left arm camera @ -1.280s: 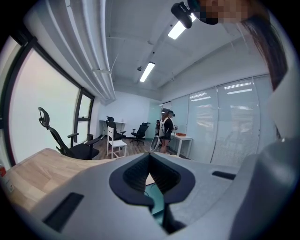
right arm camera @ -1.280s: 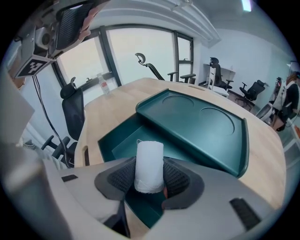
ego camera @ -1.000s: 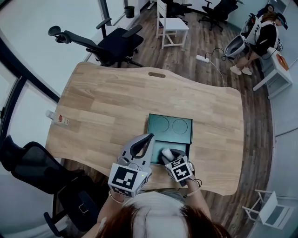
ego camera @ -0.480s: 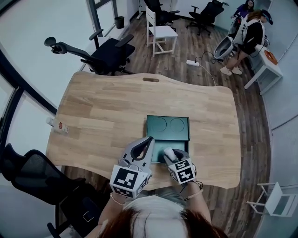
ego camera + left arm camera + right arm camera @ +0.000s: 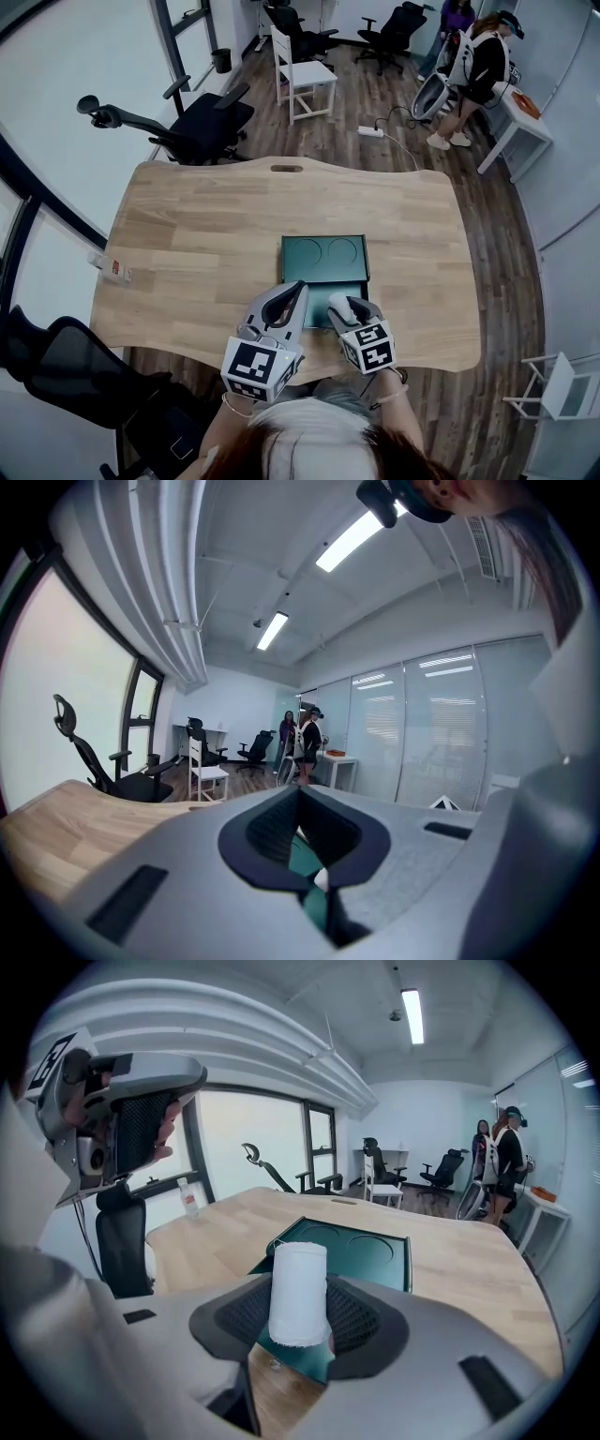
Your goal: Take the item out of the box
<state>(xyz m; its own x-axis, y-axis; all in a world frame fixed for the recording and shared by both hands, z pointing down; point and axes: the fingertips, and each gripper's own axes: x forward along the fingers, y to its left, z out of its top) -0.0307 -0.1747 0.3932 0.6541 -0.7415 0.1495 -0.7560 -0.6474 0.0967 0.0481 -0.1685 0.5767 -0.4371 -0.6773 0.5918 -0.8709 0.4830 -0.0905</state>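
A dark green box (image 5: 323,272) lies open on the wooden table (image 5: 187,225); its far half shows two round recesses. My right gripper (image 5: 343,311) hangs over the box's near right part, shut on a white cylindrical roll (image 5: 337,302). In the right gripper view the roll (image 5: 298,1293) stands upright between the pads of the right gripper (image 5: 300,1309), with the box (image 5: 375,1251) behind it. My left gripper (image 5: 298,289) is raised to the left of the box, tips together, holding nothing. In its own view the left gripper (image 5: 300,794) points out into the room.
A small bottle (image 5: 114,267) lies at the table's left edge. Black office chairs (image 5: 202,122) stand beyond the far left corner and beside the near left. A white chair (image 5: 305,80) and two people (image 5: 473,66) are farther back on the wood floor.
The head view has tilted, so the table sits lower in frame. The right gripper keeps the white roll and has drifted slightly right over the box. The left gripper has stayed put.
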